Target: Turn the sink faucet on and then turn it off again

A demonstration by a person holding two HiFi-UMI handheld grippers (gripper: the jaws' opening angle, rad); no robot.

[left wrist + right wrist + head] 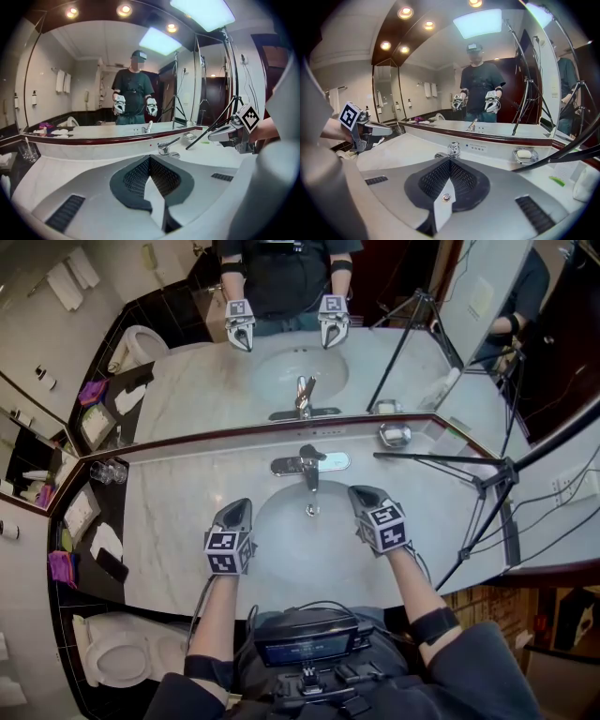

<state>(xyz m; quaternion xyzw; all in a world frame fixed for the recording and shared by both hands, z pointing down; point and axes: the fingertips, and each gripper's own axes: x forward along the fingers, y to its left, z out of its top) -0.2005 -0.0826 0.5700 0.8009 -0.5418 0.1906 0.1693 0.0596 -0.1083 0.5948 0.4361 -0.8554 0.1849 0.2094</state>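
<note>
Both claws are held over the front half of the sink [274, 563], which is set into the marble desk [173, 521]. The left claw [238, 508] is seen above the basin's left rim with its jaws closed together and nothing between them. The right claw [360, 493] is seen above the right rim, likewise closed and empty. The faucet [308, 465] is mounted at the sink's back edge, just in front of the mirror [206, 381]. It lies beyond and between the two claw tips and is touched by neither. An open gap of basin is left between the claws, with the drain [311, 510] in it.

To the left of the basin, a wide stretch of bare desk is seen, bounded at its far left end by a glass [108, 472]. To the right, the room is narrowed by a tripod [483, 482], whose legs are spread across the desk near the right claw. A soap dish [395, 435] is set at the back edge, right of the faucet, against the mirror's lower border.
</note>
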